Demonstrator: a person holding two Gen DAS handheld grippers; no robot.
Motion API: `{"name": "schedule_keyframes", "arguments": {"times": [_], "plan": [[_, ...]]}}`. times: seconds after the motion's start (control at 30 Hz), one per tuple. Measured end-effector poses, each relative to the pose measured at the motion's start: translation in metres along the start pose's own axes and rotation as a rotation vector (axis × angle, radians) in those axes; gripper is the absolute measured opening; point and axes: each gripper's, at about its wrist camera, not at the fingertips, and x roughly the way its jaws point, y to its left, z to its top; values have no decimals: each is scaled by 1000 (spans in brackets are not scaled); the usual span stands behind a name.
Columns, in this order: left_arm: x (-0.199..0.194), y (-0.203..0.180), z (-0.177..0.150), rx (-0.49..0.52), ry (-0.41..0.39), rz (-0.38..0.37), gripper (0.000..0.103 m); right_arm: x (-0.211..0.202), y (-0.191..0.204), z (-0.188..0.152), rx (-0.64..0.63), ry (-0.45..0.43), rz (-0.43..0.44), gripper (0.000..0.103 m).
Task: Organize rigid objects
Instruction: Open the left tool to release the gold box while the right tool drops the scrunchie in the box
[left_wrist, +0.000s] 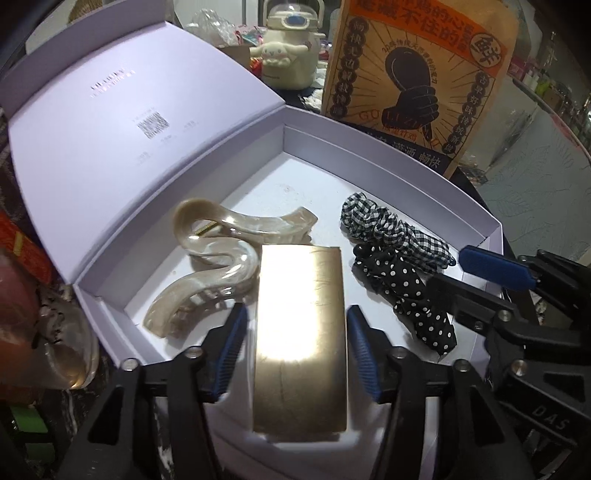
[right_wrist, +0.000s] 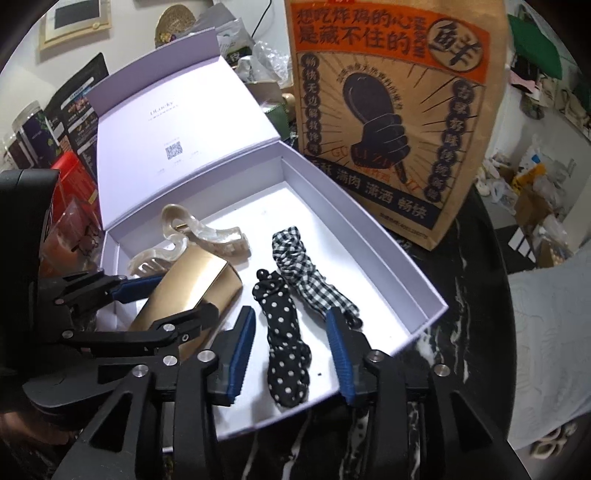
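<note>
An open lavender box (left_wrist: 424, 162) (right_wrist: 413, 273) holds a pearly claw hair clip (left_wrist: 218, 254) (right_wrist: 207, 236), a flat gold barrette (left_wrist: 301, 332) (right_wrist: 192, 284), a polka-dot bow clip (left_wrist: 410, 291) (right_wrist: 284, 339) and a gingham bow clip (left_wrist: 384, 225) (right_wrist: 306, 273). My left gripper (left_wrist: 295, 350) (right_wrist: 147, 295) is open, its blue pads on either side of the gold barrette with small gaps. My right gripper (right_wrist: 291, 354) (left_wrist: 480, 273) is open, straddling the polka-dot bow clip without touching it.
A brown printed paper bag (left_wrist: 413, 74) (right_wrist: 391, 110) stands just behind the box. The box lid (left_wrist: 122, 129) (right_wrist: 177, 110) stands open at the left. A cream character bottle (left_wrist: 288, 48) sits behind. Clutter and a red box (right_wrist: 70, 173) lie left; black marble tabletop (right_wrist: 472, 295) right.
</note>
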Motion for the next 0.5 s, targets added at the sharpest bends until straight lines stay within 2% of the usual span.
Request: {"name": "schedule_keyframes", "arguments": {"times": [0.03,0.07,0.43,0.5], "plan": [[-3,-1,0,-1,-7,6,75,-4,-1,-1,0,-6,-4,41],[-5,-1,-1,-2,-16,18,80,-8,-1,-1,-2,-16,-11,42],[-28,5,-7,-18,-65,17,80,-36,-3,-5,4,-60,-79,50],[-16,1,7,-16,-78,19,80,-42,-3,-7,5,-66,-86,50]]}}
